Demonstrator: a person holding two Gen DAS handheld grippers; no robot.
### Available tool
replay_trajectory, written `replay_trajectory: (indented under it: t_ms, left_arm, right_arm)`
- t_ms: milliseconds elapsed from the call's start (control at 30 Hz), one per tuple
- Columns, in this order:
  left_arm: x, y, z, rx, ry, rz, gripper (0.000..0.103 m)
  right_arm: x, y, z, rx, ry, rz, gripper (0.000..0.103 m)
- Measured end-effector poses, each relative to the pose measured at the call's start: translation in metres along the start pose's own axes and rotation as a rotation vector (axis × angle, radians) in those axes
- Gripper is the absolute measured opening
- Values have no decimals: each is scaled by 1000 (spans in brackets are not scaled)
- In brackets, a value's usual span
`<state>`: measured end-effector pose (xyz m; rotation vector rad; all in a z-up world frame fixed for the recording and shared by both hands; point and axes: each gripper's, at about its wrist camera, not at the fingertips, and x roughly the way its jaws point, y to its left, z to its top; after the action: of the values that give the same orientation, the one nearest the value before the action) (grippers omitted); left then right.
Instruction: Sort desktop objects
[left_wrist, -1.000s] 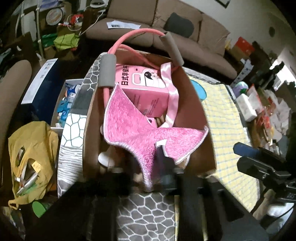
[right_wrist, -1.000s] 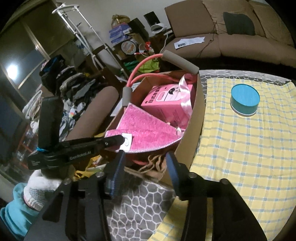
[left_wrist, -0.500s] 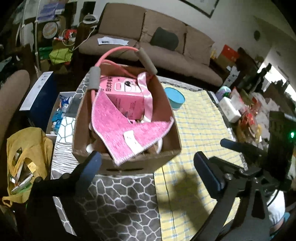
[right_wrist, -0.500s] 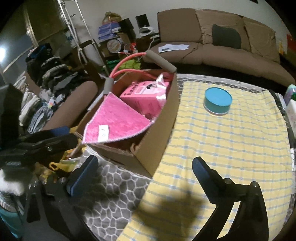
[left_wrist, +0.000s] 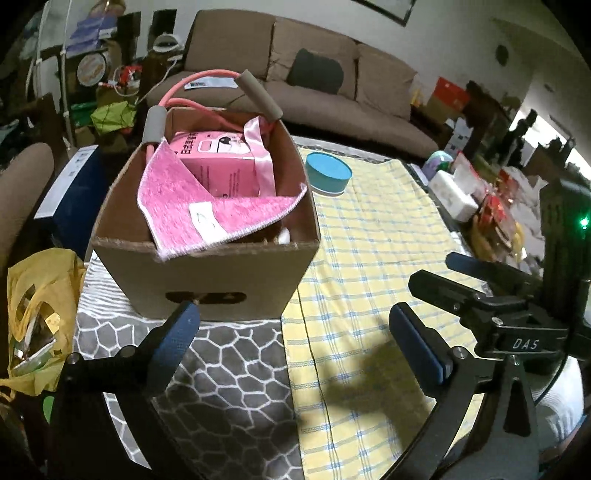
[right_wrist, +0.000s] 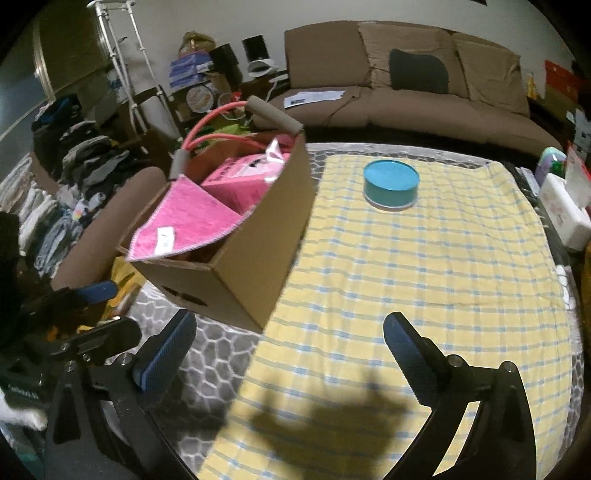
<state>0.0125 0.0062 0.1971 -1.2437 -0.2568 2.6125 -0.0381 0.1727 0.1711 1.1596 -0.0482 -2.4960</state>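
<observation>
Both claws stand wide apart with nothing between their pads: the left claw (left_wrist: 291, 332) and the right claw (right_wrist: 290, 334) have just been opening and hang over the tabletop (right_wrist: 424, 266), in front of the cardboard box (left_wrist: 207, 273). Inside the box, a pink cloth (left_wrist: 184, 199) drapes over the near rim beside a pink carton (left_wrist: 225, 166) and a pink resistance band (left_wrist: 207, 79). Well apart, a teal round tin (right_wrist: 390, 182) sits on the yellow checked cloth (right_wrist: 406, 295).
</observation>
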Motion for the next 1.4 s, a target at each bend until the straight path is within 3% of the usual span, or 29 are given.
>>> replay_trajectory:
  t_ms: [300, 600, 1100, 1400]
  left_arm:
    - [51, -33, -43, 50, 56, 62, 103]
    - [92, -60, -58, 48, 83, 74, 103]
    - [153, -82, -68, 37, 103, 126, 103]
    - [179, -82, -75, 33, 125, 169, 103]
  right_arm:
    - [17, -40, -44, 68, 9, -70, 103]
    - [22, -91, -75, 119, 39, -121, 102]
    - [57, -145, -98, 94, 128, -223, 102]
    - [73, -157, -105, 113, 133, -216, 103]
